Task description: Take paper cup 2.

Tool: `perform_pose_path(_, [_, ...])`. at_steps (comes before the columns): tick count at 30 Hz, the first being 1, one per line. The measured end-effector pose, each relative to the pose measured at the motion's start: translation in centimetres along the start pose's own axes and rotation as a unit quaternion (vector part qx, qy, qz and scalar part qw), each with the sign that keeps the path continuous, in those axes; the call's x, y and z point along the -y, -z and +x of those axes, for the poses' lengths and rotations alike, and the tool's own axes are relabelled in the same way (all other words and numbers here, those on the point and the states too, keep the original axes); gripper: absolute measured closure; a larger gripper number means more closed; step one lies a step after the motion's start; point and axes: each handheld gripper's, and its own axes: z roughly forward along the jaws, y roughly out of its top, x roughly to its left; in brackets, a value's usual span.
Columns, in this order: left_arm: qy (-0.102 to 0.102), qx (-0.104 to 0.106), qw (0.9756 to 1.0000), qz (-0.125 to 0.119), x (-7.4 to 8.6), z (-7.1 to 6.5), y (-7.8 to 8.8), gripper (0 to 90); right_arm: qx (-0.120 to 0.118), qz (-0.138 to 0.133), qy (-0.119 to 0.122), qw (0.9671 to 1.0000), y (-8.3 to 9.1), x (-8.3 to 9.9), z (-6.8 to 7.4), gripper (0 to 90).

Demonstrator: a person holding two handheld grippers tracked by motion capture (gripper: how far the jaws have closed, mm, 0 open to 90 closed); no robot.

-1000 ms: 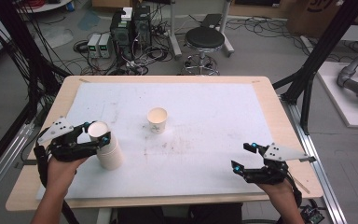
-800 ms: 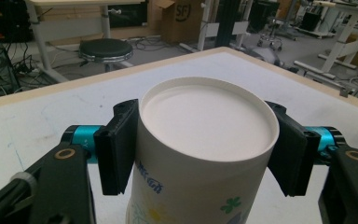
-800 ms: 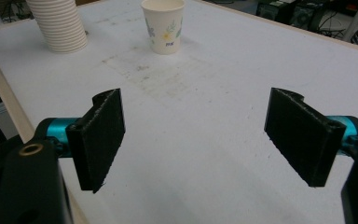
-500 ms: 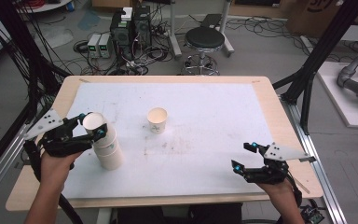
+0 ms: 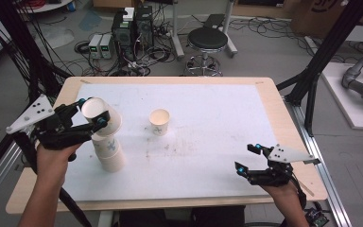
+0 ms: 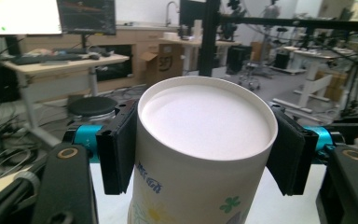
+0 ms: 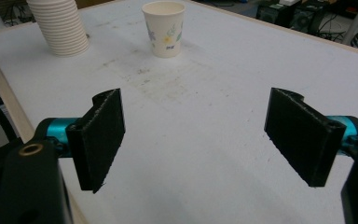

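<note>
My left gripper is shut on an upside-down paper cup, its pads on either side just below the cup's base. The cup hangs tilted above a stack of upside-down paper cups at the table's left. In the left gripper view the cup sits between the two black pads with its white base facing the camera. A single upright paper cup with a flower print stands near the table's middle. At the front right my right gripper stands open, nothing between its jaws.
The white table top has a wooden rim. In the right gripper view the stack and the upright cup stand far ahead of the gripper. A stool, computers and cables lie on the floor behind the table.
My left gripper has risen and moved left with the top cup, lifting it off the stack and tilting it. The right gripper has stayed still.
</note>
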Motion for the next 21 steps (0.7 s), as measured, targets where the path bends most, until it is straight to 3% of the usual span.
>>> perform_pose_path(8, [0.0, 0.05, 0.9986, 0.018, 0.6, -2.1, -3.5, 34.1, -0.006, -0.004, 0.003, 1.0, -0.2, -0.2, 0.0, 20.6])
perform_pose_path(21, [0.001, 0.107, 0.9931, 0.048, 2.7, -4.4, -8.9, 34.1, -0.01, -0.004, 0.004, 0.9999, -0.5, -0.3, 0.0, 20.6])
